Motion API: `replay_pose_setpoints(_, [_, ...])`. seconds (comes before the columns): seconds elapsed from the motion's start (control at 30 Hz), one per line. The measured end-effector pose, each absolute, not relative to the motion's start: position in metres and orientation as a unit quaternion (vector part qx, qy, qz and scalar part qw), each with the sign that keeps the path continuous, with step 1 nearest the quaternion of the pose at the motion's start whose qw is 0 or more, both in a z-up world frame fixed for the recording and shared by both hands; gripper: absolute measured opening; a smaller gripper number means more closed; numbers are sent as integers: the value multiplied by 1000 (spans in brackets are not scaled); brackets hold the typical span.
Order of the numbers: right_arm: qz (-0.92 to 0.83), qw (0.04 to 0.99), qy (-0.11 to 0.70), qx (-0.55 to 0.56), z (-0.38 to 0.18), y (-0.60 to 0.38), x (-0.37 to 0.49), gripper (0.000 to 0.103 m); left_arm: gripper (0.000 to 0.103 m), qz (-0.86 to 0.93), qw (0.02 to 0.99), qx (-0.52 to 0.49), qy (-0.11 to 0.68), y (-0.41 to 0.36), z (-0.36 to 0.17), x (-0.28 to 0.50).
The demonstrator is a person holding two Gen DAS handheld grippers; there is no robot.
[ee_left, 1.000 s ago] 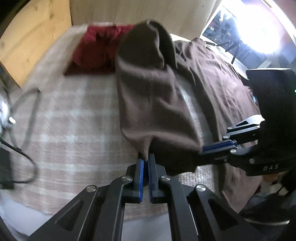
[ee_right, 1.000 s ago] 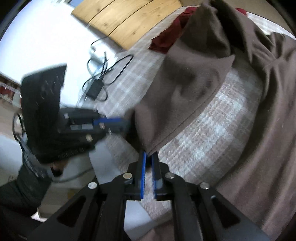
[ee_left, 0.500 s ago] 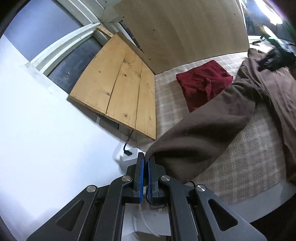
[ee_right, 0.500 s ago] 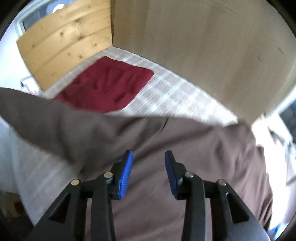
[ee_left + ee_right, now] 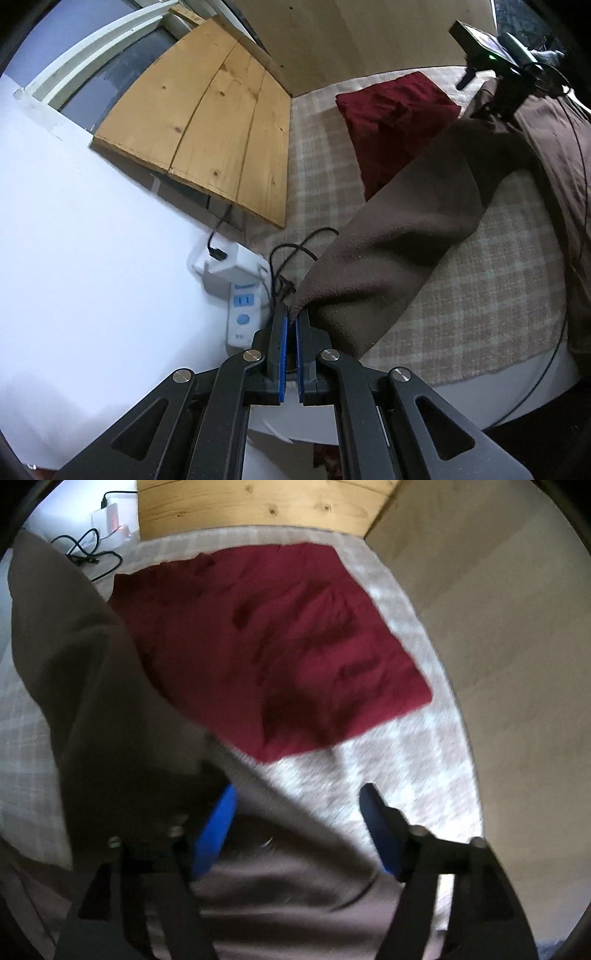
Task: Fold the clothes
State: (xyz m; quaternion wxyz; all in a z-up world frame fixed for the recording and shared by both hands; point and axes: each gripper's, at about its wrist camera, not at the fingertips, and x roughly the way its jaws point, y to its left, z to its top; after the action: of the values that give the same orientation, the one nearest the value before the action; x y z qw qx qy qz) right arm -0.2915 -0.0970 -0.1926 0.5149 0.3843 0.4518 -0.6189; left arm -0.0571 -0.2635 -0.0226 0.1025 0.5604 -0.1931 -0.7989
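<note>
A brown fleece garment [image 5: 406, 229] lies stretched across the checked bed [image 5: 480, 295]. My left gripper [image 5: 291, 314] is shut on the end of its sleeve and holds it out past the bed's left edge. My right gripper [image 5: 299, 801] is open, its jaws wide apart, low over the brown garment [image 5: 277, 878] near its upper part; the cloth covers part of the left finger. A folded dark red garment [image 5: 395, 110] lies on the bed beyond; it also shows in the right wrist view [image 5: 273, 646].
A wooden board [image 5: 207, 125] leans at the bed's left end. A white power strip [image 5: 240, 291] and black cables [image 5: 295, 254] lie beside the bed. A pale wooden wall [image 5: 498, 609] runs along the far side.
My right gripper let go of the brown garment, opened and moved to its upper part. My left gripper pulled the sleeve end out to the left, beyond the bed's edge.
</note>
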Motion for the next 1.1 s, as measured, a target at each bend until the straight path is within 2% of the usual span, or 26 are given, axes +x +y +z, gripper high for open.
replay_pose_setpoints(0.1, [-603,540,436,394,-189,-95,-302,70,3,-789,104,573,-194,-259,-27,-55])
replay_pose_setpoints(0.3, [-569,562,463,381,-195,-92,-297,70,3,-778,108,587,-195,-256,-31,-57])
replay_pose_setpoints(0.37, [-566,566,464,380,-193,-89,-293,56,3,-777,108,588,-197,-254,-31,-58])
replay_pose_setpoints(0.43, [-562,570,464,379,-191,-87,-290,27,3,-776,108,589,-199,-253,-32,-60])
replay_pose_setpoints(0.5, [-559,574,464,379,-189,-84,-286,5,3,-777,105,586,-203,-249,-30,-62])
replay_pose_setpoints(0.67, [-580,575,448,362,-171,-69,-280,4,3,-792,102,564,-211,-238,-16,-60])
replay_pose_setpoints(0.77, [-628,568,402,348,-148,-51,-293,4,3,-803,115,545,-209,-241,-3,-52])
replay_pose_setpoints(0.87, [-670,546,352,359,-145,-49,-313,3,3,-794,141,566,-174,-273,-21,-54])
replay_pose_setpoints(1.0, [-673,513,396,356,-166,-69,-303,3,3,-776,134,594,-168,-285,-55,-67])
replay_pose_setpoints(1.1, [-675,485,420,363,-177,-78,-297,4,3,-778,123,595,-159,-285,-55,-74])
